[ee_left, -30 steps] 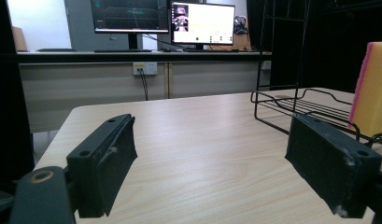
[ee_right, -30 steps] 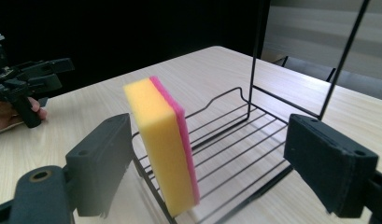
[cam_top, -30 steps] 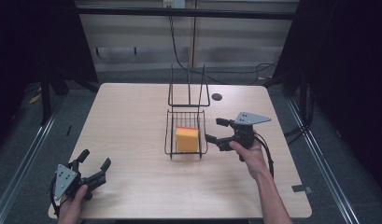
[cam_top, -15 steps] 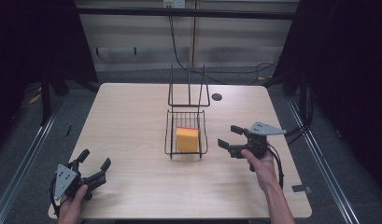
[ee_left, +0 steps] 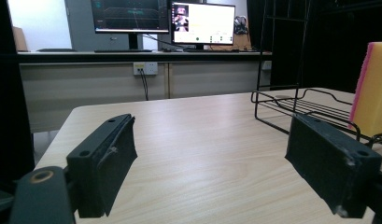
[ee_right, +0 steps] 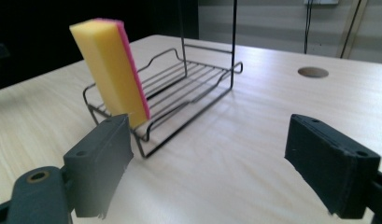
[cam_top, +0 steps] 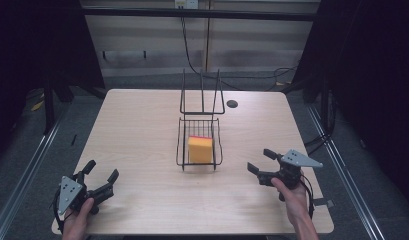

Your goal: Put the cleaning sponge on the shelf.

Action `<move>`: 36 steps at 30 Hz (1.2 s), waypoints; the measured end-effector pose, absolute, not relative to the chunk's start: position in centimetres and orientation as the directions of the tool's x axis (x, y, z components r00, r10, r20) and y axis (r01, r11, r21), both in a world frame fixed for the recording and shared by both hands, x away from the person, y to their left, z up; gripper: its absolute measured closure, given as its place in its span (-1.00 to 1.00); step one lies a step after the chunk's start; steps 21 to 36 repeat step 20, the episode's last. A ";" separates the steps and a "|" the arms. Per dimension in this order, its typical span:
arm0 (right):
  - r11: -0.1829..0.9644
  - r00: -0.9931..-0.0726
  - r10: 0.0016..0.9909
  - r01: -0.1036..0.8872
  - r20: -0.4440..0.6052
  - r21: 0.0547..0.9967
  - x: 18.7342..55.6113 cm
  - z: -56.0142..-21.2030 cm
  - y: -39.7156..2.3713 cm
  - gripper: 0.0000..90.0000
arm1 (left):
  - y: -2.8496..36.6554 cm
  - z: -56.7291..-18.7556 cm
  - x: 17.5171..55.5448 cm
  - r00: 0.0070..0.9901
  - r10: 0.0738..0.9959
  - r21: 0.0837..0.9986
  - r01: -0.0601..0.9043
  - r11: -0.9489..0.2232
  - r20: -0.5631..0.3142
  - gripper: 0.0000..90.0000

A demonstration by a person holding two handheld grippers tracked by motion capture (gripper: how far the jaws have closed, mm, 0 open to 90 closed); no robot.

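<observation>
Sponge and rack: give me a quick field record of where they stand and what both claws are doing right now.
sponge: yellow with a pink side, standing on edge at the near end of the rack
rack: black wire rack, mid-table, tall handle at its far end
left claw: open, empty, near-left corner of the table
right claw: open, empty, right of the rack, apart from it
contact: neither claw touches sponge or rack

My table (cam_top: 142, 130), a pale wood-grain top with rounded corners and a round cable hole (cam_top: 232, 104) toward its far right. A black wire rack (cam_top: 199, 145) stands directly on it at the centre, its tall handle loops rising at the far end. A small tag (cam_top: 323, 202) lies near the right-hand near corner.
</observation>
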State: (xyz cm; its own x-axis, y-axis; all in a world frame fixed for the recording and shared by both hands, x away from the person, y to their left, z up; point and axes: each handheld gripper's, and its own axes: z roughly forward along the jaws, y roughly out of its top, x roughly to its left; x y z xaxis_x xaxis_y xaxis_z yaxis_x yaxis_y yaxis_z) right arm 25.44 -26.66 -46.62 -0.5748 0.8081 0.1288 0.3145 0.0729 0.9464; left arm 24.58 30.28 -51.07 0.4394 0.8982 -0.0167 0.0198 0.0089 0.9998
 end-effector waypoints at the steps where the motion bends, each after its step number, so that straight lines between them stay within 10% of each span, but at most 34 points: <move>1: 0.067 -0.569 0.812 0.312 0.130 0.948 25.0 -46.9 -26.7 -0.68 | 30.3 -51.1 24.6 0.439 0.898 1.000 0.021 0.004 -0.013 -0.65; 36: 0.060 -0.453 0.887 0.316 0.095 0.947 22.1 -50.5 -27.5 -0.65 | 30.3 -51.1 24.5 0.437 0.899 1.000 0.022 0.001 -0.011 -0.65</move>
